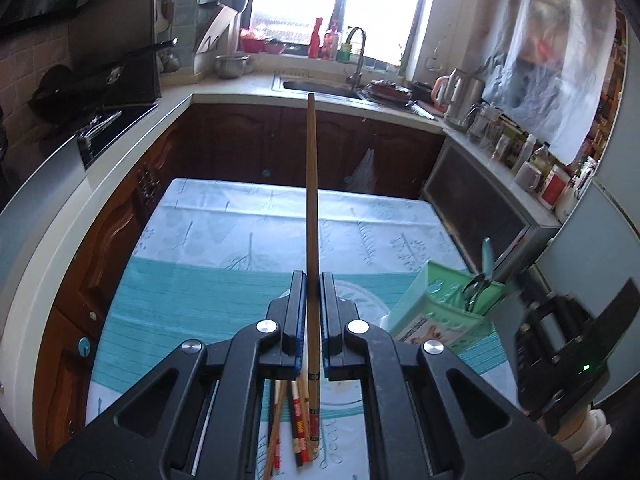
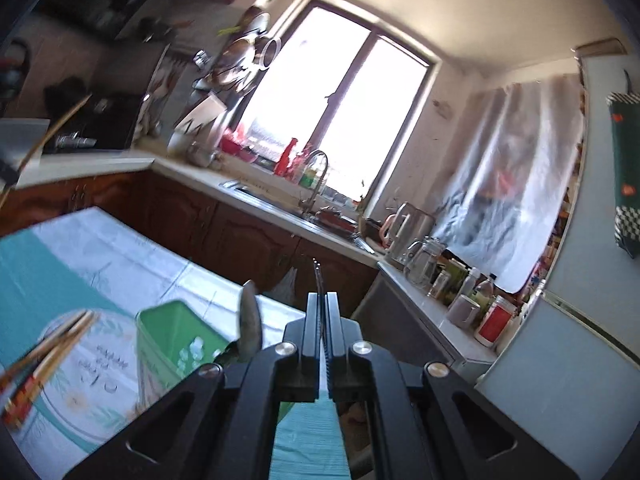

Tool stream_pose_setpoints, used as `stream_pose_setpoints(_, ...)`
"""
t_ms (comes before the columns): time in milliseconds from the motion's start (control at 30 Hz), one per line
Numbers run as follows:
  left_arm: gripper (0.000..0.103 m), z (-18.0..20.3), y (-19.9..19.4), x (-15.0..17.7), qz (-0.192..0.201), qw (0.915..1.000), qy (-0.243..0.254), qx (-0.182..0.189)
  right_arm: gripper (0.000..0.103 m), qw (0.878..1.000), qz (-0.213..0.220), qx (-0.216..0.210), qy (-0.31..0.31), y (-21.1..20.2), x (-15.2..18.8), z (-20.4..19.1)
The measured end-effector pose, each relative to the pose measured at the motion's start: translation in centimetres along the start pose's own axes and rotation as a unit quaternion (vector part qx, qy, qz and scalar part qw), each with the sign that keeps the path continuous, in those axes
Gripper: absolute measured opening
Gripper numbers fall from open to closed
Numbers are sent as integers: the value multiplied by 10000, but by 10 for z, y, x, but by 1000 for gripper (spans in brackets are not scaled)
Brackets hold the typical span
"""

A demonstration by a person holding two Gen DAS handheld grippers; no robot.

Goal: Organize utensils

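My left gripper is shut on a long wooden chopstick that points forward above the table. Under it several chopsticks lie on a white plate. A green utensil holder stands to the right with spoons in it. My right gripper is shut on a thin metal utensil, seemingly a fork, held edge-on above the holder. A spoon sticks out of the holder. The plate's chopsticks lie at the left. The right gripper's body shows at the left view's right edge.
The table carries a teal and white cloth. Brown cabinets and a white counter with a sink ring it. Jars and bottles stand on the right counter, a stove on the left.
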State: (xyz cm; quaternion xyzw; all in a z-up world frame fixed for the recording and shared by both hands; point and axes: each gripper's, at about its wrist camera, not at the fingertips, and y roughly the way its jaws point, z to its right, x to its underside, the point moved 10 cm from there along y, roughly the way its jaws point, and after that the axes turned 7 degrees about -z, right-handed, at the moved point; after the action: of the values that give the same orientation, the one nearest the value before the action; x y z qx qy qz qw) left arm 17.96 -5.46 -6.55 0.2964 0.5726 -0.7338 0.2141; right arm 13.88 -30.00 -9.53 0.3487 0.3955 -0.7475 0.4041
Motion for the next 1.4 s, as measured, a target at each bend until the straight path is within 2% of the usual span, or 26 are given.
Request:
stream_pose_setpoints(100, 4, 16, -2, -10, 143, 9997, 78, 159, 2, 9990, -327, -299, 13, 7, 9, -10)
stream_pose_setpoints(233, 4, 42, -3, -26, 370, 9987, 161, 323, 2, 9937, -773, -749, 325, 16, 22, -15)
stream_pose_setpoints(333, 4, 63, -3, -39, 573, 9971, 219, 450, 4, 9893, -945, -970, 549, 19, 28, -15)
stream_pose_setpoints(533, 4, 109, -4, -69, 1134, 9905, 320, 703, 4, 9777, -1119, -1378, 1124, 19, 33, -8)
stream_pose_setpoints(867, 4, 143, 38, -89, 1554, 9844, 34, 827, 5, 9503, -925, -2000, 2200, -5, 21, 18)
stream_pose_setpoints(1133, 4, 150, 88, -69, 1429, 9861, 128, 834, 5, 9407, -784, -2296, 2370, -15, 21, 11)
stream_pose_setpoints(1400, 5, 139, 129, -19, 555, 9963, 283, 587, 5, 9363, -946, -2435, 2347, -10, 35, 2)
